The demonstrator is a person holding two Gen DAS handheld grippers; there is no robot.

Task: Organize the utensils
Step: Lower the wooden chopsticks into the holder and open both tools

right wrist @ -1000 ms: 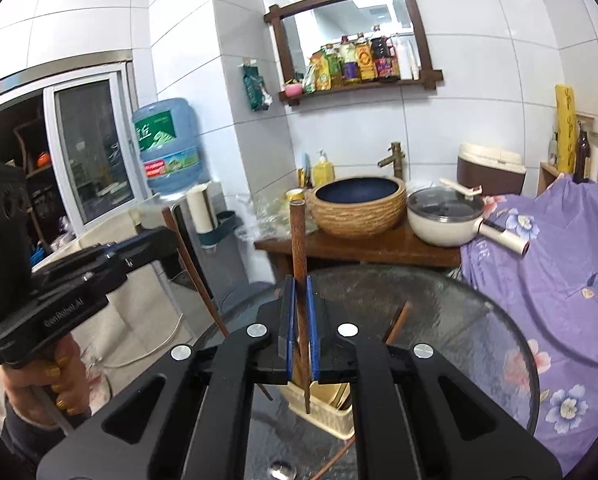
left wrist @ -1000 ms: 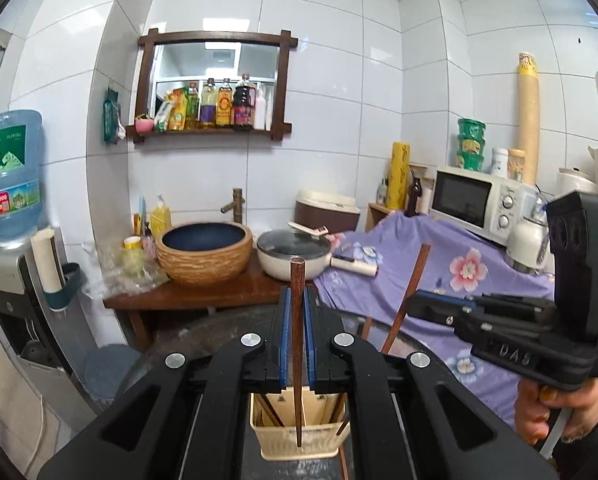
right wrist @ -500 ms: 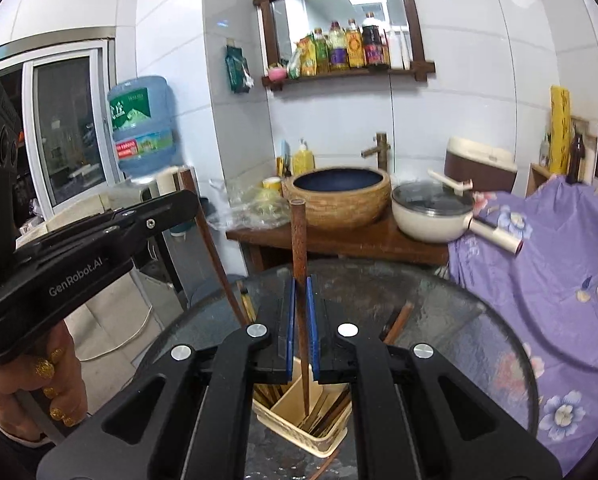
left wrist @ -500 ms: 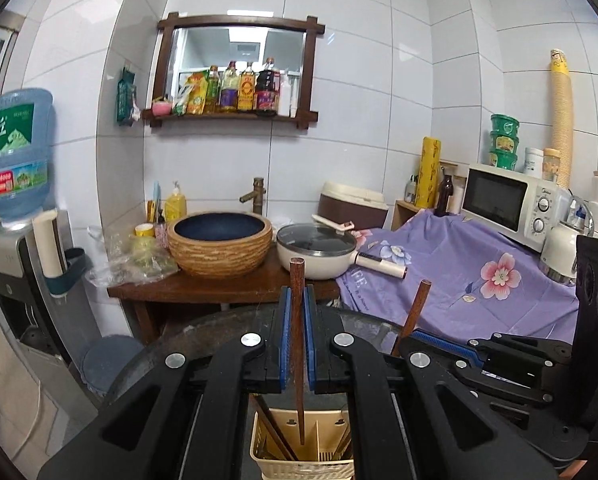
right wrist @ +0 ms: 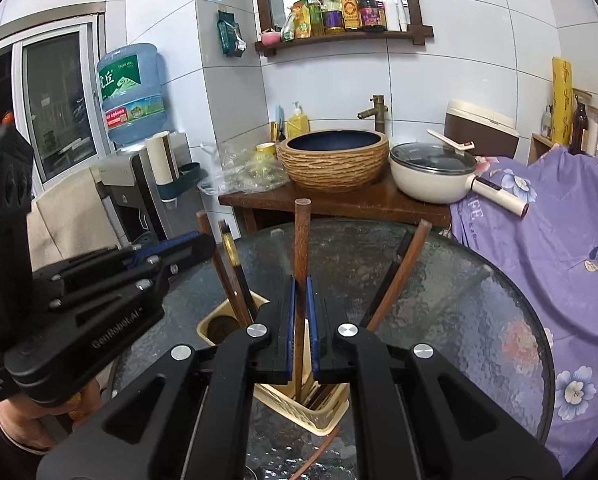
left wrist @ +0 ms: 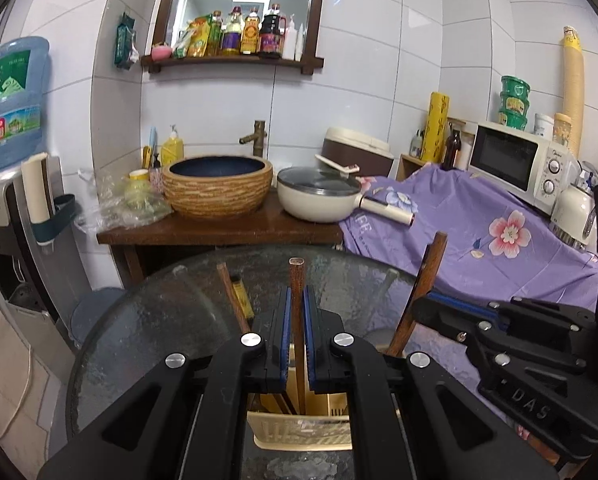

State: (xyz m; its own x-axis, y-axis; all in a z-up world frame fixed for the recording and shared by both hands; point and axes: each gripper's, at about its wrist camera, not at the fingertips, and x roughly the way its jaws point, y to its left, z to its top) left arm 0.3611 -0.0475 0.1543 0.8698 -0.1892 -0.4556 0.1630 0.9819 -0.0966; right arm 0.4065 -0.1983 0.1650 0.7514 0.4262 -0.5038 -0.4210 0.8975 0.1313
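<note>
My left gripper (left wrist: 297, 300) is shut on an upright brown chopstick (left wrist: 297, 280) whose lower end reaches into the cream utensil basket (left wrist: 299, 432) on the glass table. My right gripper (right wrist: 301, 292) is shut on another brown chopstick (right wrist: 301, 236), its tip down inside the same basket (right wrist: 299, 408). Each gripper shows in the other's view: the right one (left wrist: 427, 308) at right, the left one (right wrist: 195, 246) at left. Several chopsticks (right wrist: 235, 276) stand in the basket, leaning outward.
The round glass table (right wrist: 459, 320) carries the basket. A loose chopstick (right wrist: 319, 452) lies on the glass by the basket. Behind are a wooden stand with a woven basin (left wrist: 219, 188) and a lidded pan (left wrist: 319, 196), a purple flowered cloth (left wrist: 479, 232), a microwave (left wrist: 515, 160), and a water dispenser (right wrist: 135, 92).
Both grippers have come down over the basket with their chopsticks. The chopstick tips now sit inside the basket, which looks larger and closer.
</note>
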